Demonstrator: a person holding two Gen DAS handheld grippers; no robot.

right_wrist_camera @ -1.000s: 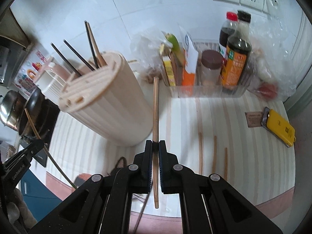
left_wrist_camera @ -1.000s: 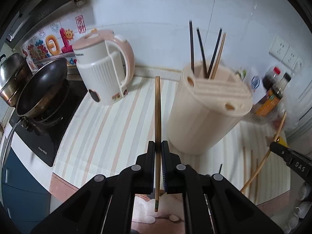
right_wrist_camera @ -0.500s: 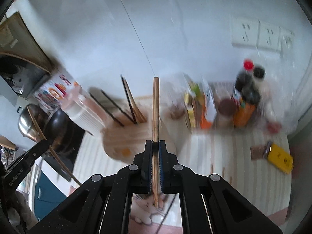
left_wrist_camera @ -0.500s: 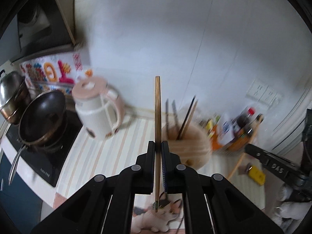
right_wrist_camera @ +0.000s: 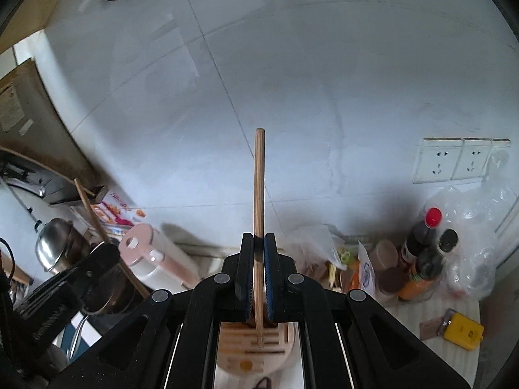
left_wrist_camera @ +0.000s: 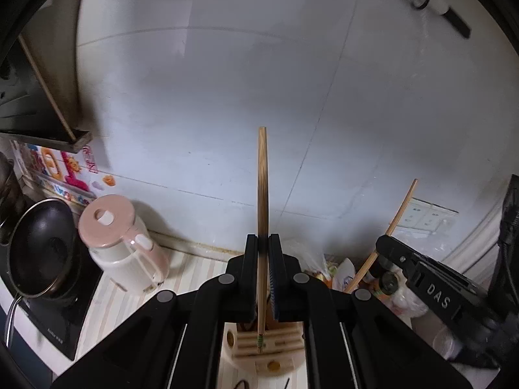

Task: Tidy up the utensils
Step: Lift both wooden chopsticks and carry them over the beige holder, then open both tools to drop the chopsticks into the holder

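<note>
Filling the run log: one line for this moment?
left gripper: shut on chopstick | right gripper: shut on chopstick | both above utensil holder | none inserted yet

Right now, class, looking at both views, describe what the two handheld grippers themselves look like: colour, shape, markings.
Both are matte black plastic. The left gripper and right gripper each have two flat parallel fingers with ridged blue pads, on angular arms with round grey pivot pins. White letters "DAS" mark the right gripper's side in the left wrist view.
</note>
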